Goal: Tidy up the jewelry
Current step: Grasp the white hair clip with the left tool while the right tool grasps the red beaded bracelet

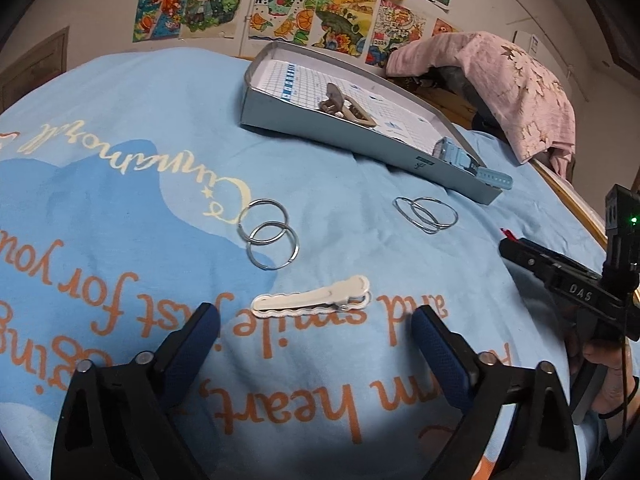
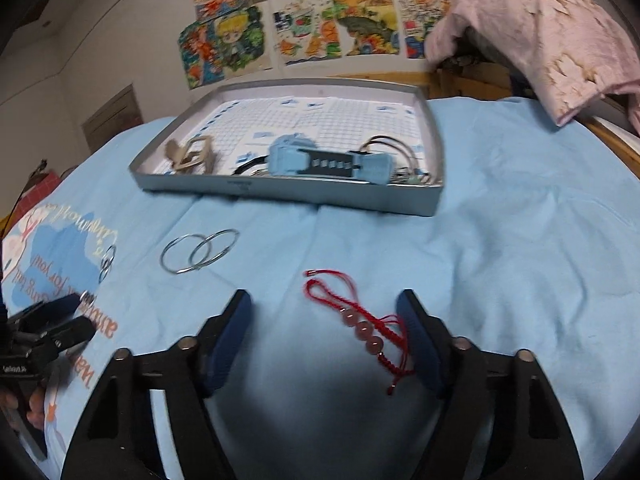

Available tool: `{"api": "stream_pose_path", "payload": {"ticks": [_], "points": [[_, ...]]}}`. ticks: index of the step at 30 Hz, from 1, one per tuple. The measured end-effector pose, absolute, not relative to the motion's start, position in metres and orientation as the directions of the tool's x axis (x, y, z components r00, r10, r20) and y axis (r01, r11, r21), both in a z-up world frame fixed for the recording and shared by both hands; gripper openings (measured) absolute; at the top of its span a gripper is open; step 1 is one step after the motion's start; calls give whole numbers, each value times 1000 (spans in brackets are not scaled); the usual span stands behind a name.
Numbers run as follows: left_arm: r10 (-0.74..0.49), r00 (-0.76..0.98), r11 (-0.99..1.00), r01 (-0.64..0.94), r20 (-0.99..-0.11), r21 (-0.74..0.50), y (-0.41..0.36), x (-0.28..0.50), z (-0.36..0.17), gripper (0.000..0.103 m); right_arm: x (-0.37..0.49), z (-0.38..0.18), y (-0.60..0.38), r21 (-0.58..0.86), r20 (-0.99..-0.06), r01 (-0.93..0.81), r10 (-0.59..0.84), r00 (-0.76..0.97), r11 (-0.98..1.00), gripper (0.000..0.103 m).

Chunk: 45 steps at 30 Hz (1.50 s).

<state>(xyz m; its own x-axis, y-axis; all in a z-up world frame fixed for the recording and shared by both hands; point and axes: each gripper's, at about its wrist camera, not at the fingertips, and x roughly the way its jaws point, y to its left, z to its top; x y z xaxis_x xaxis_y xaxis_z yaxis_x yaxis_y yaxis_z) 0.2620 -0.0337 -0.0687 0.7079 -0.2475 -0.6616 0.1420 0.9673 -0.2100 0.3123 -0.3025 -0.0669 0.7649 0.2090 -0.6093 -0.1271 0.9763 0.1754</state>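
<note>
The left claw [image 1: 316, 344] gapes over the white hair clip [image 1: 312, 298] just ahead of its tips. The right claw [image 2: 326, 334], apart, straddles the red beaded bracelet [image 2: 362, 326], hugging one pad; closing might snag only cord and drag it.

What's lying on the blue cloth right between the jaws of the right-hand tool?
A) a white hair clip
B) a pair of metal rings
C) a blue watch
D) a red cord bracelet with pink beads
D: in the right wrist view the red cord bracelet with pink beads lies between the open jaws of the right gripper, close to one finger; the jaws are not pressing on it.
</note>
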Motion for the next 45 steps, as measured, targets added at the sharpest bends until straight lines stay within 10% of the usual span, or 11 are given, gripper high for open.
{"api": "stream_pose_path", "payload": {"ticks": [22, 45], "points": [[-405, 620, 914, 252, -672, -319, -40, 258, -66, 46, 293, -62, -271, 153, -606, -312, 338, 720, 938, 24], [-415, 634, 910, 280, -652, -306, -42, 289, -62, 60, 281, -64, -266, 196, -635, -333, 378, 673, 922, 22]]}}
